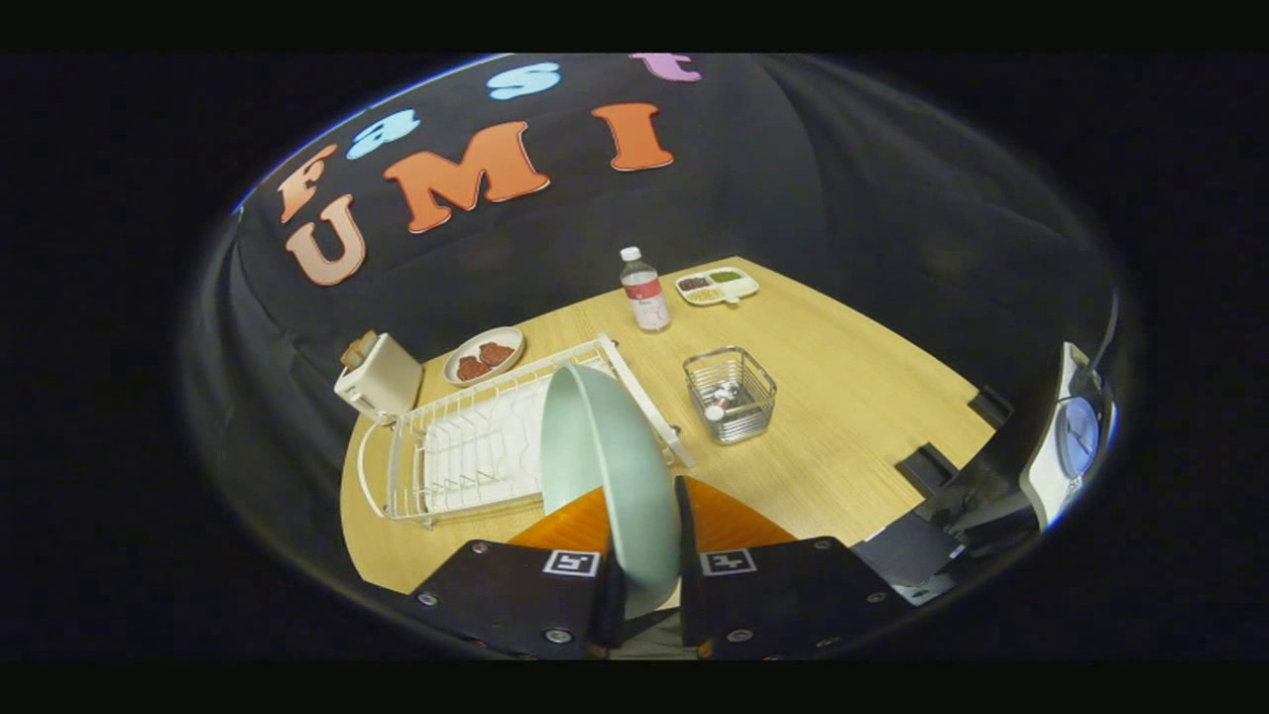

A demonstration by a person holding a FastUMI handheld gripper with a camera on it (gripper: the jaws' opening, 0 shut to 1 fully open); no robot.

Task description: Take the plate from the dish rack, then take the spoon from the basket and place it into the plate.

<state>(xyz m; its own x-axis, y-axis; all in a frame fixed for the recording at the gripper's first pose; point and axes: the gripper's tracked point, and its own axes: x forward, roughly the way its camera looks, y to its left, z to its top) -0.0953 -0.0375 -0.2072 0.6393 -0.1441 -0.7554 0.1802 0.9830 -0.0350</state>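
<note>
The pale green plate [607,466] stands on edge between the gripper's [649,585] two fingers, which are closed on its lower rim, one pressing each face. The plate is held up above the wooden table [853,416], in front of the near end of the white wire dish rack [476,446], which lies flat on the table just beyond and to the left of the plate. To the right of the plate, well apart from it, sits the small wire basket [731,394], with the spoon [716,405] lying in its bottom, only partly made out. Beyond the plate stands a clear bottle [644,290], and farther still a divided tray [717,286] of food. Behind the rack, left of the plate, are a small dish [484,355] of reddish pieces and a cream toaster [379,377]
</note>
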